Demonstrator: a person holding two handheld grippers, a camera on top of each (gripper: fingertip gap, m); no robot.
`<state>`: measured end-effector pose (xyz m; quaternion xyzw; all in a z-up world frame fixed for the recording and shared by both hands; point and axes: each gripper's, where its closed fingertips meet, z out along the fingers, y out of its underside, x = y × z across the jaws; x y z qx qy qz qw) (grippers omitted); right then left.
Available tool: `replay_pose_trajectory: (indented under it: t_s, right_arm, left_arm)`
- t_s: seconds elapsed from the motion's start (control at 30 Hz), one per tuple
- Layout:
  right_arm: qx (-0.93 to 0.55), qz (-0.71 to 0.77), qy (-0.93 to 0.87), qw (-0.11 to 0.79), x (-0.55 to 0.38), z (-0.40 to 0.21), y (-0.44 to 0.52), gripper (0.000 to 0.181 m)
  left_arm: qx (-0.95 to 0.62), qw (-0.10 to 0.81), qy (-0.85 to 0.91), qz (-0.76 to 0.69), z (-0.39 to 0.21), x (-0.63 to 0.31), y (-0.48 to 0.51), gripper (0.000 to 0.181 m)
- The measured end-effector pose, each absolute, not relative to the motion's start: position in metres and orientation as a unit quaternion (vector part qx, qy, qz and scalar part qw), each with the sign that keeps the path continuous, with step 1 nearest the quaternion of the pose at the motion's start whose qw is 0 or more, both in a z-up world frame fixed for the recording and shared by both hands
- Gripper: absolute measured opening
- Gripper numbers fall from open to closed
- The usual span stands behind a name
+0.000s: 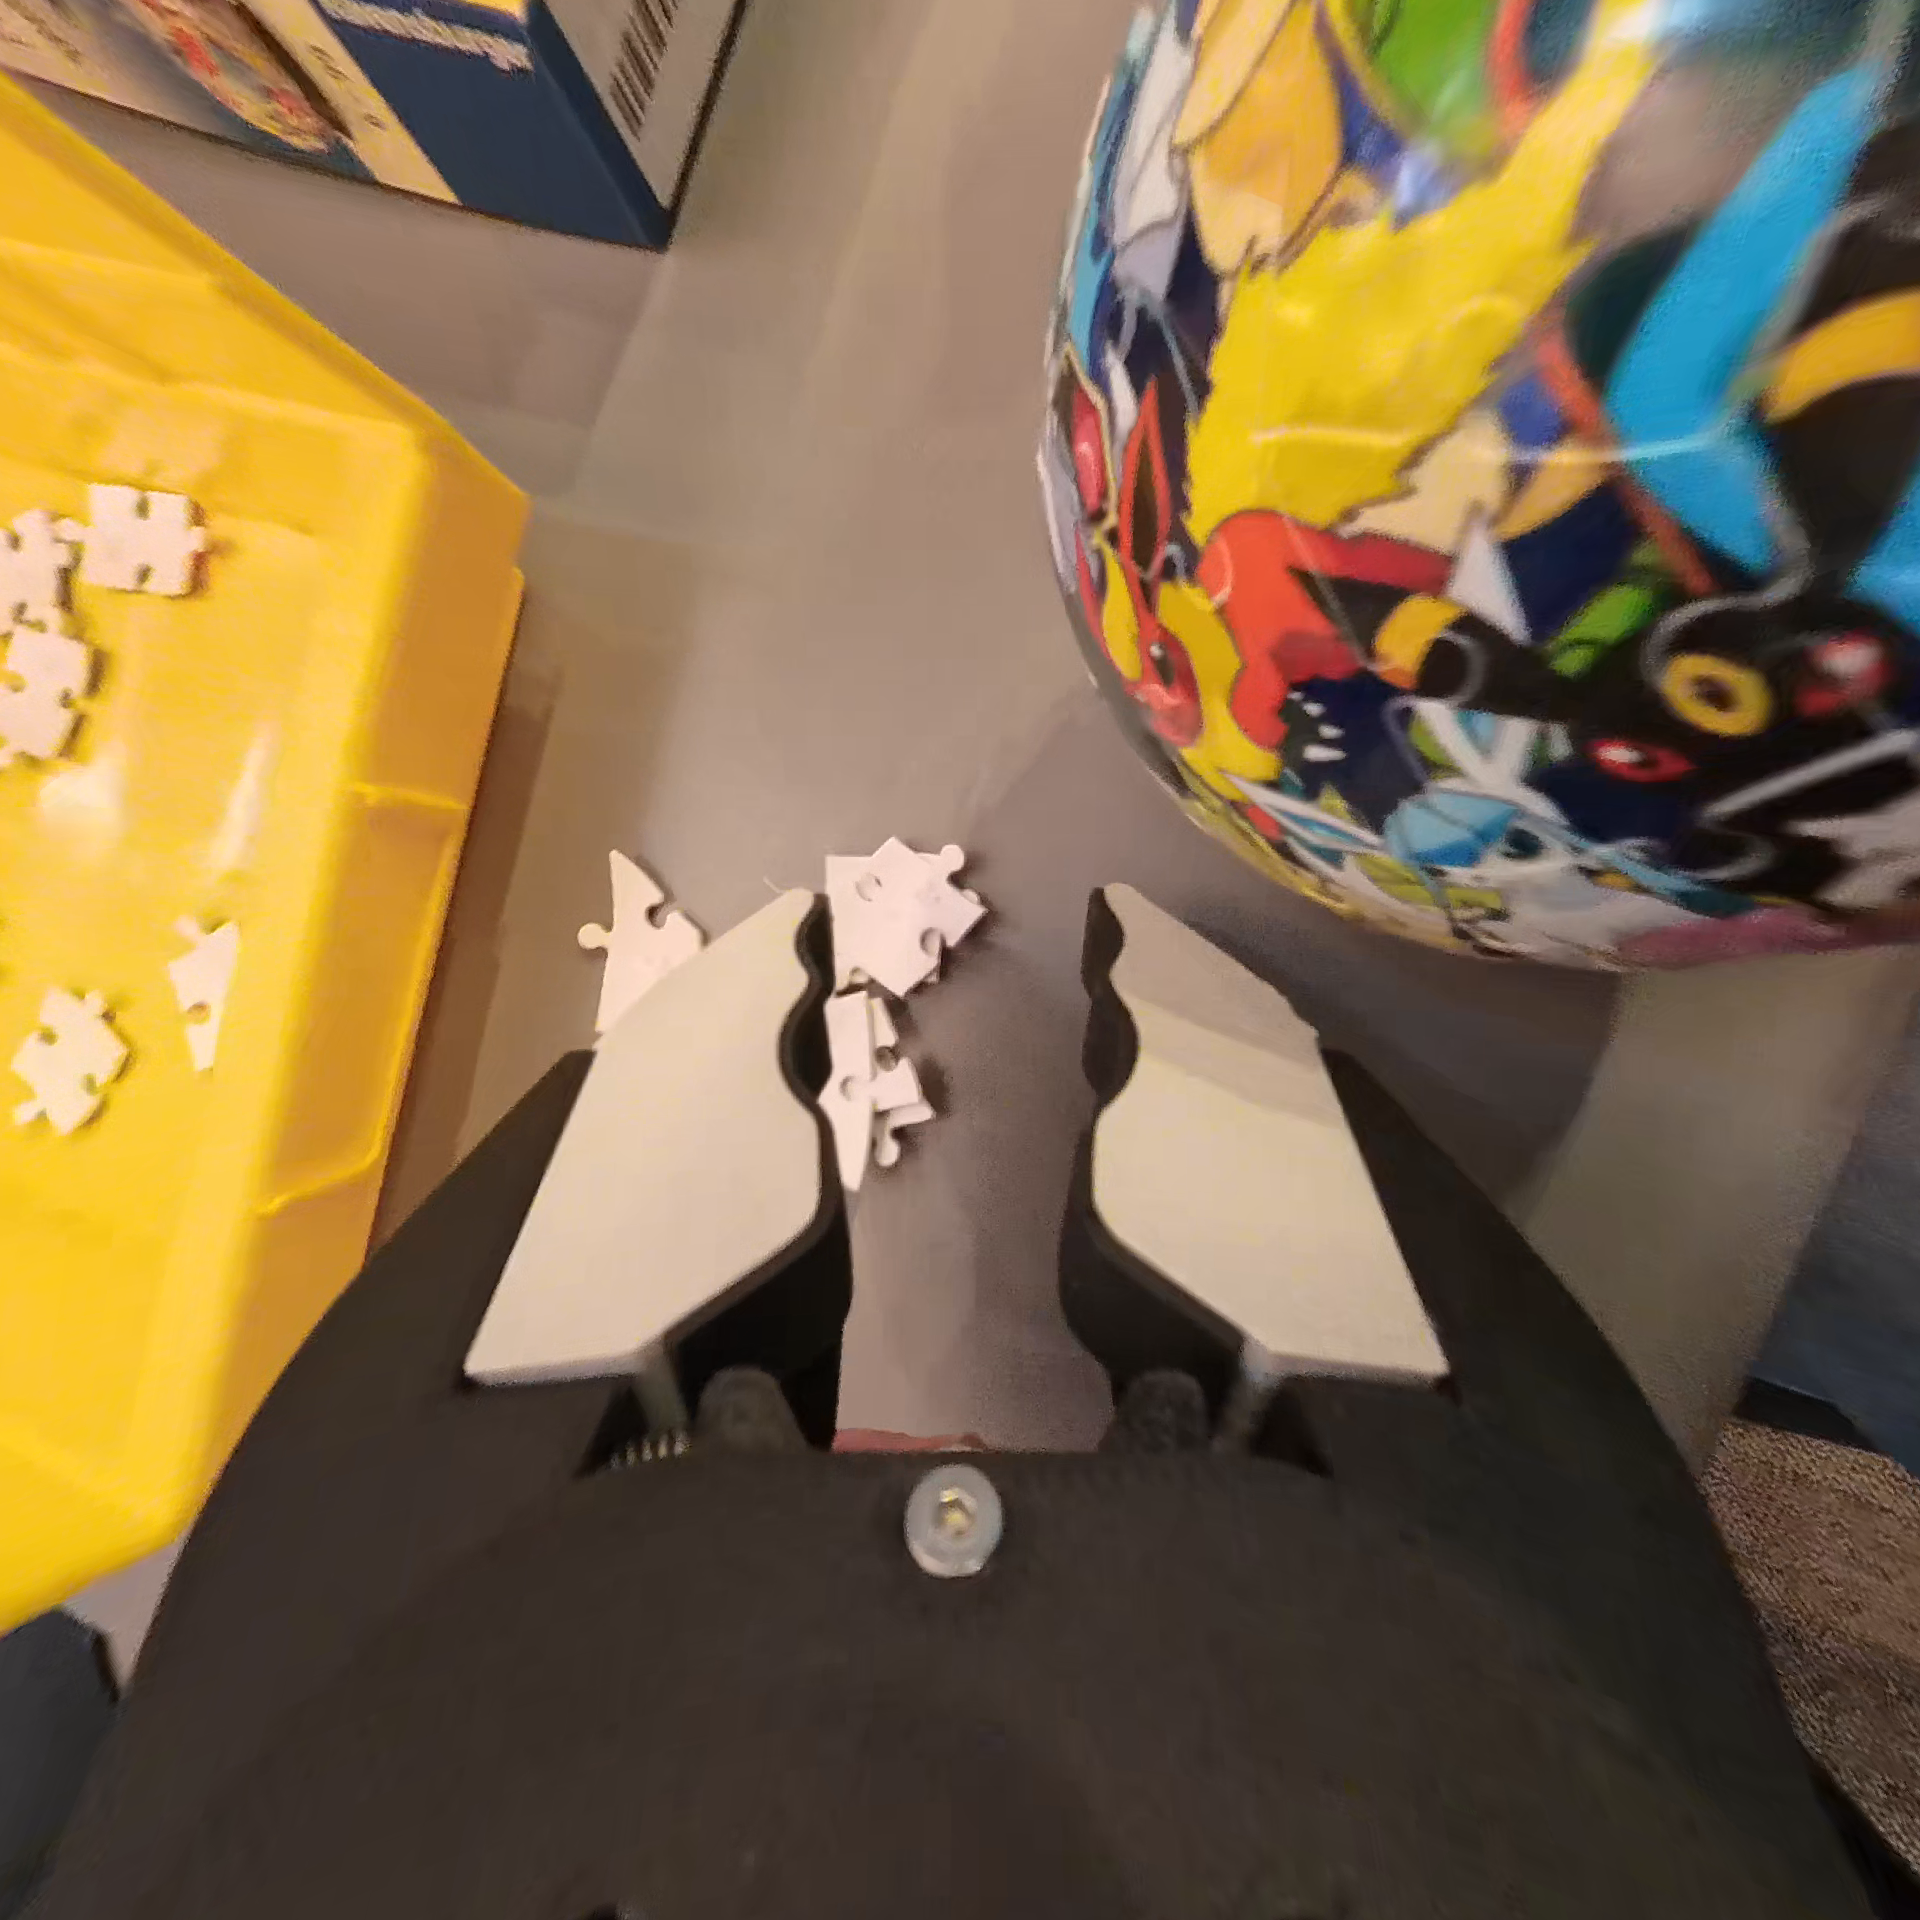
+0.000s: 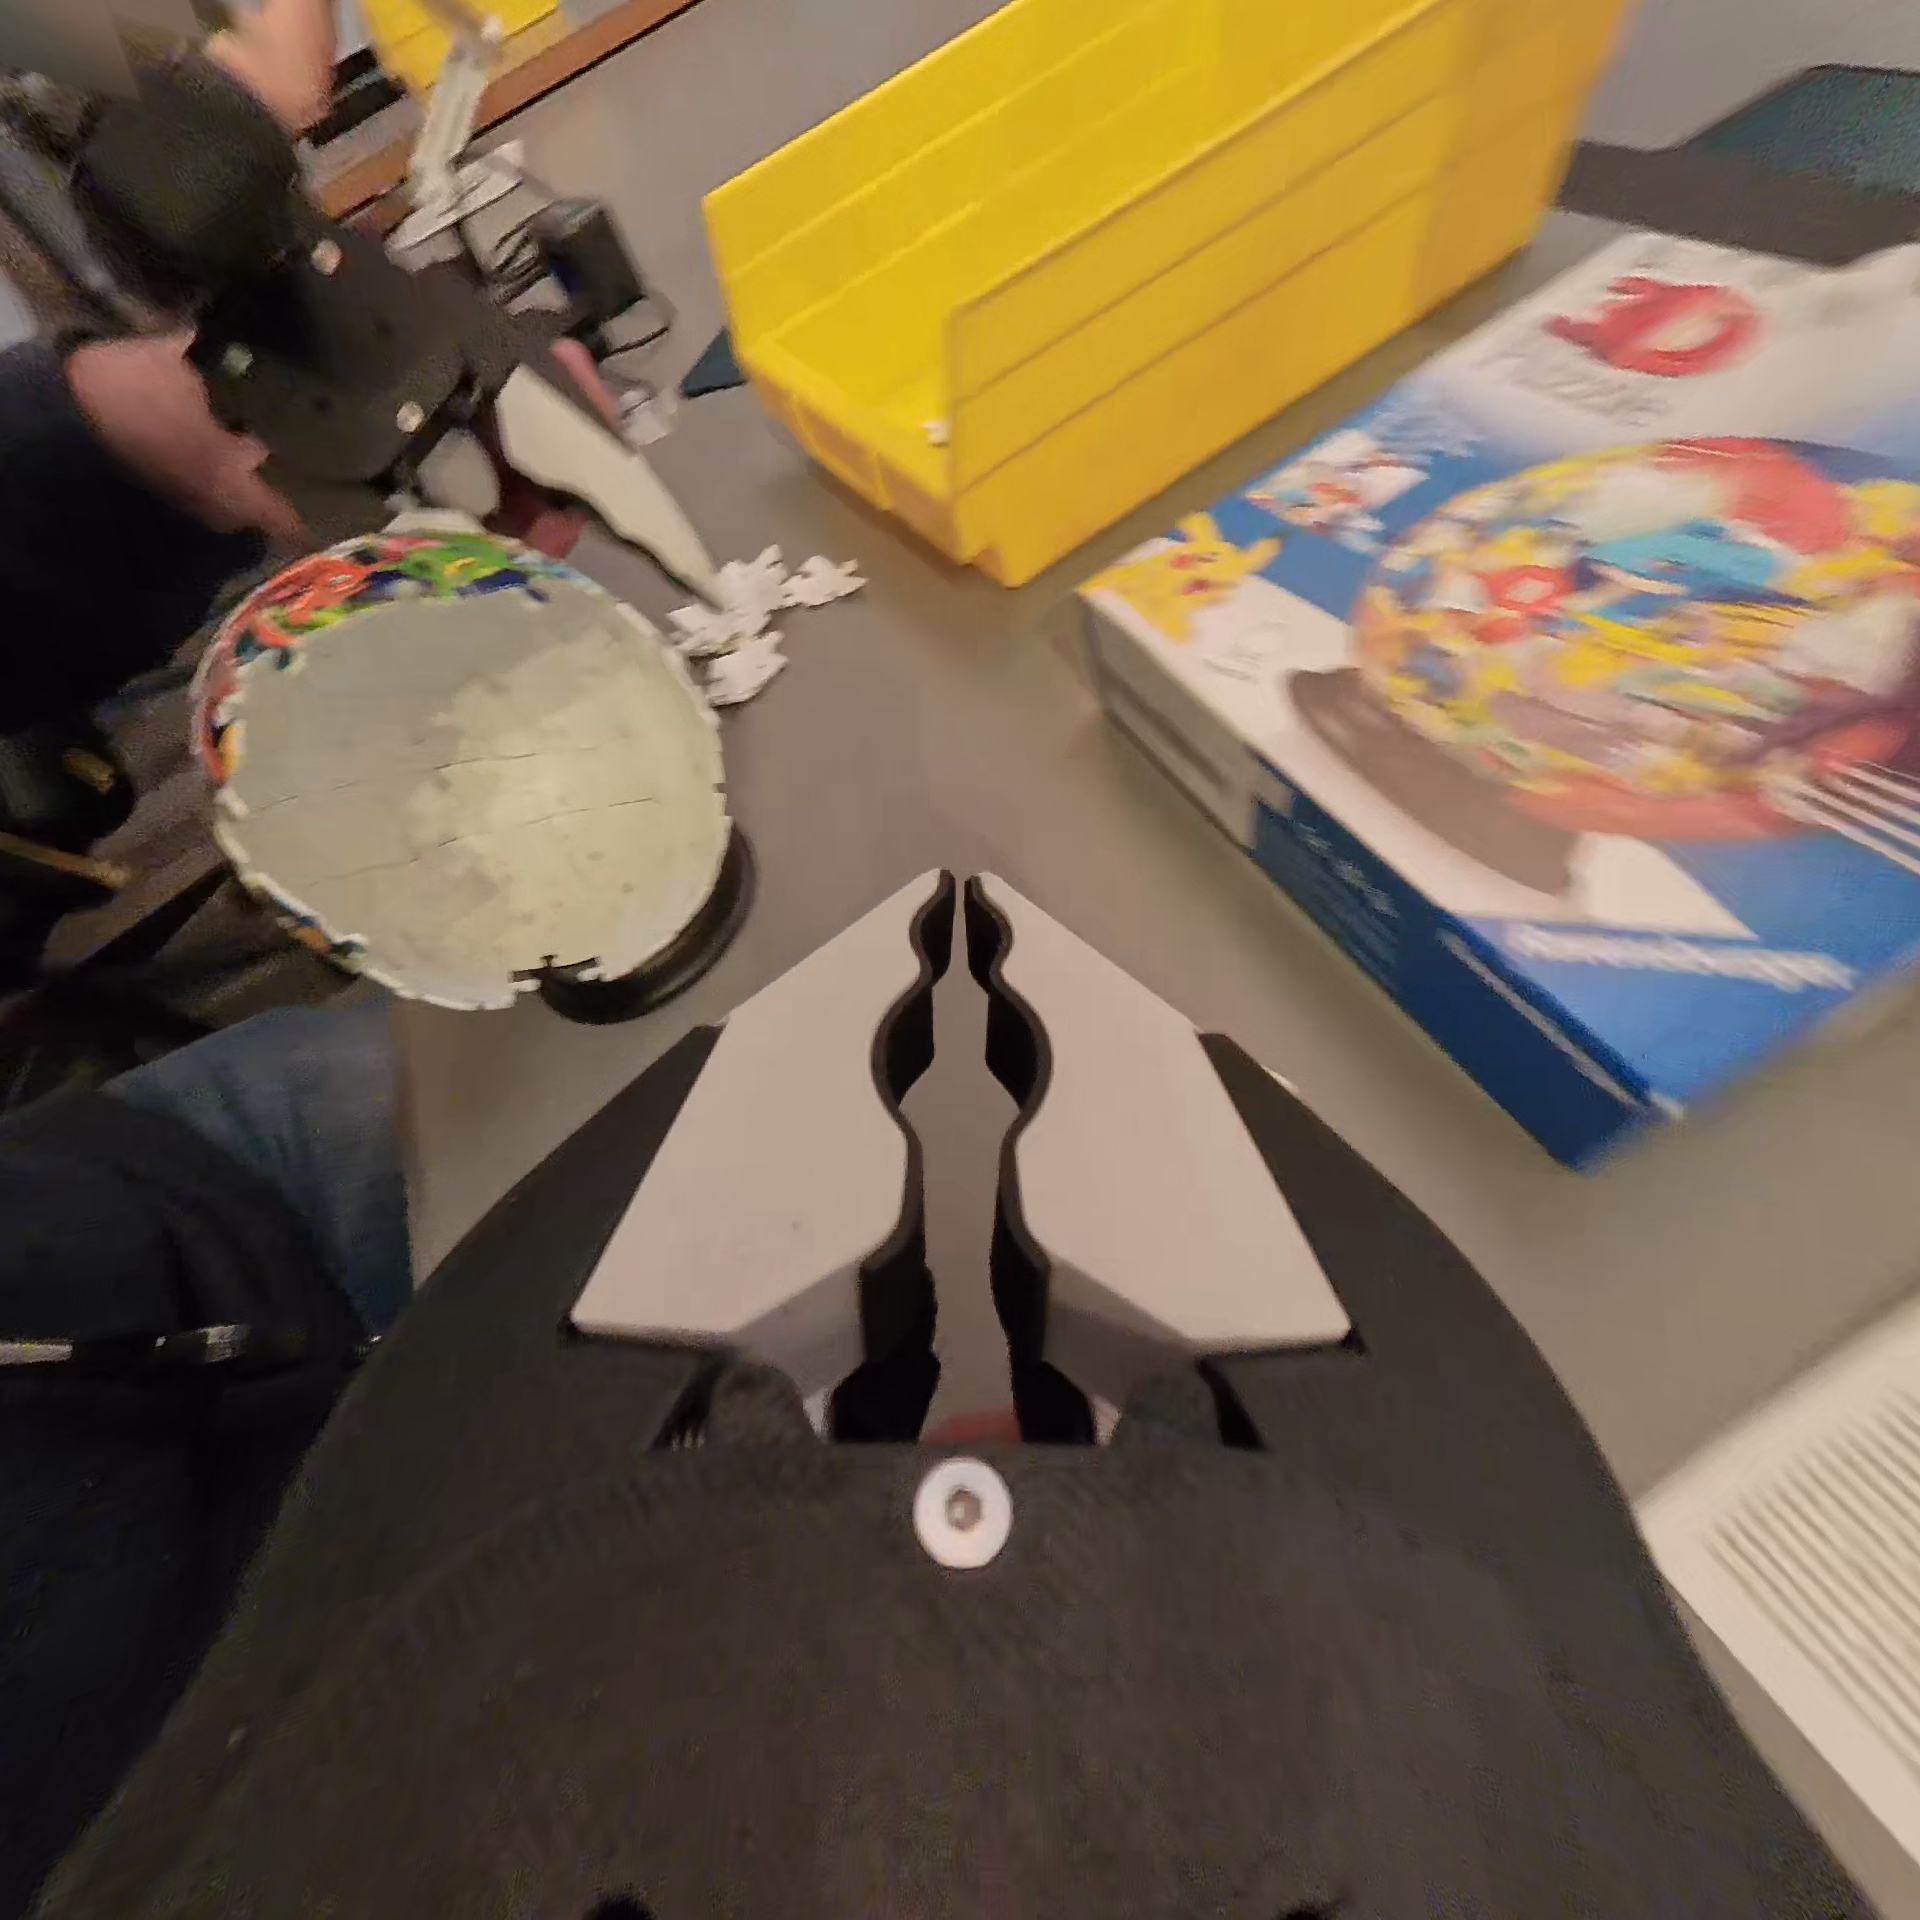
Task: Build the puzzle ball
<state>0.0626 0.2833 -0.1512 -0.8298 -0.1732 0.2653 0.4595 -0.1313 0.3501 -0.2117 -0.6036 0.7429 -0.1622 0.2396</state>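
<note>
The colourful, partly built puzzle ball (image 1: 1496,499) stands to the upper right in the left wrist view. In the right wrist view the puzzle ball (image 2: 457,779) shows its grey hollow inside and sits tilted on a black stand (image 2: 665,956). A few loose white puzzle pieces (image 1: 894,935) lie face down on the grey table. My left gripper (image 1: 951,914) is open just above them, its left finger beside the pieces. The left gripper also shows in the right wrist view (image 2: 665,520), over the pieces (image 2: 758,613). My right gripper (image 2: 958,888) is shut and empty above bare table.
A yellow bin (image 1: 208,727) with several white pieces stands left of my left gripper; it shows far in the right wrist view (image 2: 1091,312). The puzzle's box (image 2: 1538,707) lies at the right. A white ribbed object (image 2: 1808,1558) sits at the lower right. A person's arm and legs are at the left. Tip to tip, the grippers are about 20 centimeters apart. The left gripper is farther from the white ribbed object (image 2: 1808,1558), some 40 centimeters, than the right, some 20 centimeters.
</note>
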Motion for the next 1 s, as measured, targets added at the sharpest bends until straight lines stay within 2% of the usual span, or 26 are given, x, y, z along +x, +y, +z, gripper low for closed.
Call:
replay_pose_trajectory:
  t_s: [0.2,0.43,0.77,0.8,0.87,0.93,1.0]
  right_arm:
    - [-0.845,0.227,-0.084,0.477,0.131,-0.155,0.275,0.0]
    - [-0.852,0.229,-0.105,0.459,0.122,-0.167,0.274,0.0]
    - [-0.852,0.237,-0.113,0.452,0.116,-0.172,0.274,0.0]
    - [-0.853,0.238,-0.114,0.451,0.115,-0.173,0.274,0.0]
    - [-0.854,0.24,-0.118,0.447,0.113,-0.175,0.274,0.0]
    - [-0.855,0.241,-0.122,0.444,0.11,-0.177,0.274,0.0]
    - [-0.854,0.241,-0.124,0.443,0.109,-0.177,0.274,0.0]
  left_arm:
    - [-0.599,0.22,0.754,-0.157,-0.233,-0.127,0.35,0.035]
    - [-0.599,0.233,0.748,-0.165,-0.234,-0.125,0.35,0.0]
    - [-0.617,0.264,0.722,-0.17,-0.22,-0.141,0.349,0.0]
    - [-0.625,0.265,0.714,-0.174,-0.22,-0.142,0.351,0.01]
    - [-0.639,0.26,0.704,-0.168,-0.225,-0.141,0.356,0.045]
    - [-0.633,0.246,0.717,-0.159,-0.233,-0.14,0.355,0.044]
    - [-0.636,0.242,0.713,-0.171,-0.235,-0.134,0.353,0.029]
